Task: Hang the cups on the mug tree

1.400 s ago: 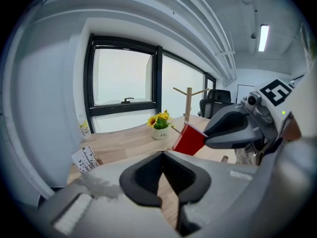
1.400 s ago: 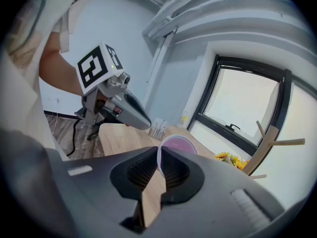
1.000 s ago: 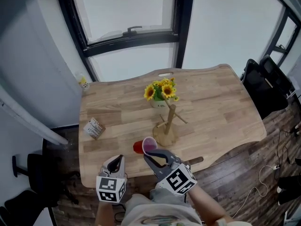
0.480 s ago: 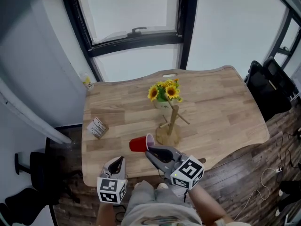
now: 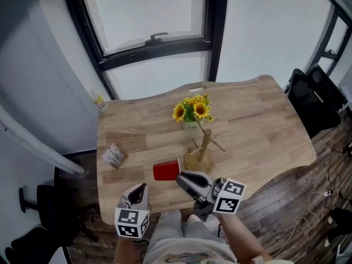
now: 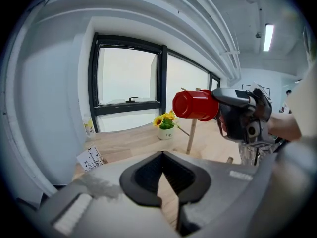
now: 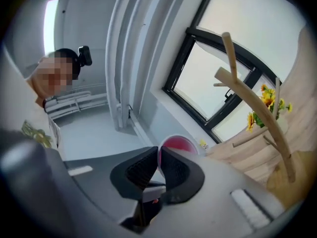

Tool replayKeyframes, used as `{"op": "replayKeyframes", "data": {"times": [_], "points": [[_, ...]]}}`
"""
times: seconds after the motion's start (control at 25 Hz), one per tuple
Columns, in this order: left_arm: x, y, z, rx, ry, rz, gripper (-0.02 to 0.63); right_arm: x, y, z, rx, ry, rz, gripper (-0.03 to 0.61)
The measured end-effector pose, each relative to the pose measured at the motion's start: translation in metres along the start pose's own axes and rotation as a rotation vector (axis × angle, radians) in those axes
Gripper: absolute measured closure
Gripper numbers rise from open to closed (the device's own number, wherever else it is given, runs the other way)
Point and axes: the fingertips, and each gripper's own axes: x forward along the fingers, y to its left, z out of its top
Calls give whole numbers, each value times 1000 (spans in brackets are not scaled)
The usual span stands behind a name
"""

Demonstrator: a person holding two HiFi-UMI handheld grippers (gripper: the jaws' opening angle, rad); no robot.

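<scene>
Right tongs [image 5: 183,177] pinch the rim of the red cup [image 5: 165,170], held sideways above the table [image 5: 258,120] just beside the mug tree [image 5: 201,147], while the left tongs [image 5: 138,190] hang closed and empty; mid-carry, the cup probably needs raising onto a peg.

no words can be read. the white flower pot [image 6: 166,133] has a tiny dark word, too small to read. the little box [image 5: 114,155] has blurry black prints. the cube [image 5: 131,223] on the left claw [image 5: 139,188] and the cube [image 5: 229,197] on the right claw [image 5: 180,176] show black and white squares, not letters.
</scene>
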Motion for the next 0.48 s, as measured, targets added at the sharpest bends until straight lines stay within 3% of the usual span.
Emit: {"op": "replayKeyframes", "data": {"times": [0.48], "points": [[25,17,21,19,6,-66,614,-12,-38,11,208,-130,-14,558]]}}
